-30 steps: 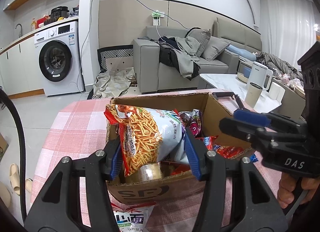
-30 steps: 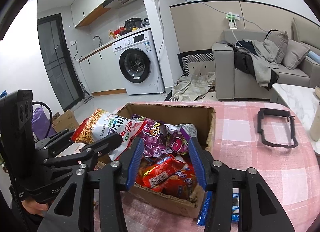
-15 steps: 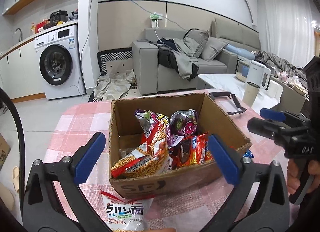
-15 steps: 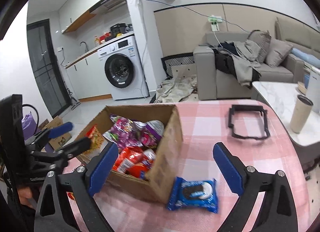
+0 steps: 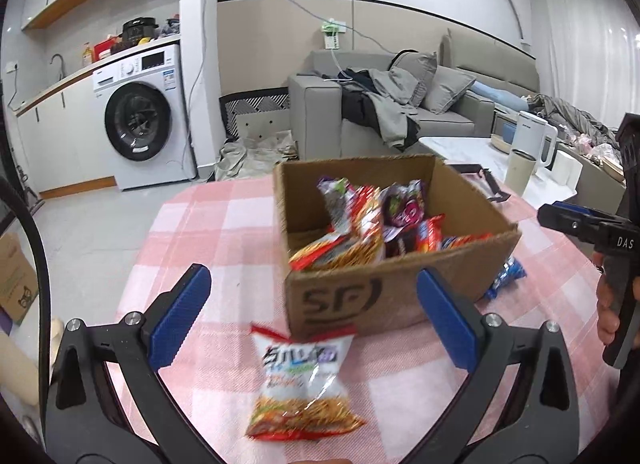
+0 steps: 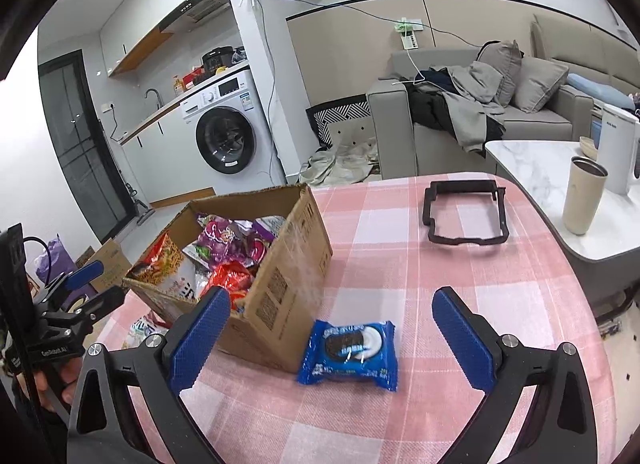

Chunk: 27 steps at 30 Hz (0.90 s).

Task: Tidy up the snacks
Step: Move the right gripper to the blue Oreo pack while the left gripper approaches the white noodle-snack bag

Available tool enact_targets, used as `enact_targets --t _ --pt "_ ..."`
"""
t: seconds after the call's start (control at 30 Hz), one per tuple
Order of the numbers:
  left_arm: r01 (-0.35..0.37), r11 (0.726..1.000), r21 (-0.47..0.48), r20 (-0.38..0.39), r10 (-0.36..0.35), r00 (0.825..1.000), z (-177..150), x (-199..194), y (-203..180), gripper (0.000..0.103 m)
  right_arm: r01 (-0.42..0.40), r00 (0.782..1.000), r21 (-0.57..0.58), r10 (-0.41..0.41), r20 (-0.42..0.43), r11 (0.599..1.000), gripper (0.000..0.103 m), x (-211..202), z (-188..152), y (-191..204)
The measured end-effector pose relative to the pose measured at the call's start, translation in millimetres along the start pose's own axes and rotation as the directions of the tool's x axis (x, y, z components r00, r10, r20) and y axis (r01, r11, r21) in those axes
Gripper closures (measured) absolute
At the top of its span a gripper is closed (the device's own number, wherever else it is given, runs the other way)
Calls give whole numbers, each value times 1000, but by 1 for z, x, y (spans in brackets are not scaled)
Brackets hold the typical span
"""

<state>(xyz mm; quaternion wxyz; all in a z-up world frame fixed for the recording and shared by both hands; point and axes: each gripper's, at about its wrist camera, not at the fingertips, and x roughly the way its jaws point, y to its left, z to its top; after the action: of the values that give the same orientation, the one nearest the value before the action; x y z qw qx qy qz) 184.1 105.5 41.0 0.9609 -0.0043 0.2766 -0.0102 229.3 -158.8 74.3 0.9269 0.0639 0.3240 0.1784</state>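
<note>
A cardboard box (image 5: 340, 300) stuffed with snack bags (image 5: 372, 224) stands on the pink checked table. In front of it lies a crispy-noodle bag (image 5: 304, 380), below and between the wide-apart pads of my left gripper (image 5: 312, 296), which is open and touches nothing. A blue cookie pack (image 6: 350, 350) lies beside the box (image 6: 280, 296) on its right. It lies between the pads of my right gripper (image 6: 332, 304), whose jaws are opening and do not touch it. Each gripper shows at the edge of the other view: right gripper (image 5: 568, 220), left gripper (image 6: 92, 284).
A black rectangular frame (image 6: 464, 216) lies on the table's far right. Beyond the edge, a marble side table (image 6: 532, 168) bears a beige cup (image 6: 582, 200) and a white kettle (image 6: 618, 144). A grey sofa (image 6: 440, 132) and a washing machine (image 6: 224, 140) stand behind.
Both grippers opened wide and drew back from the box. The noodle bag the left one held now lies in the box. The right one swung right, over the cookie pack.
</note>
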Motion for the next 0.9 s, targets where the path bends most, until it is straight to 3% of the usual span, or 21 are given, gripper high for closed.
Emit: enact_targets --t 0.37,0.57,0.9 --pt "-33 999 -22 -70 31 997 -44 2 15 1 55 998 -29 -54 16 998 0 7 -22 -10" --pt "-32 999 -14 -90 30 995 -52 11 12 1 63 998 -36 -62 13 997 0 9 -24 -10" --pt "-22 999 -48 -148 15 989 -60 31 18 1 123 987 18 -120 -103 992 0 32 -32 -24"
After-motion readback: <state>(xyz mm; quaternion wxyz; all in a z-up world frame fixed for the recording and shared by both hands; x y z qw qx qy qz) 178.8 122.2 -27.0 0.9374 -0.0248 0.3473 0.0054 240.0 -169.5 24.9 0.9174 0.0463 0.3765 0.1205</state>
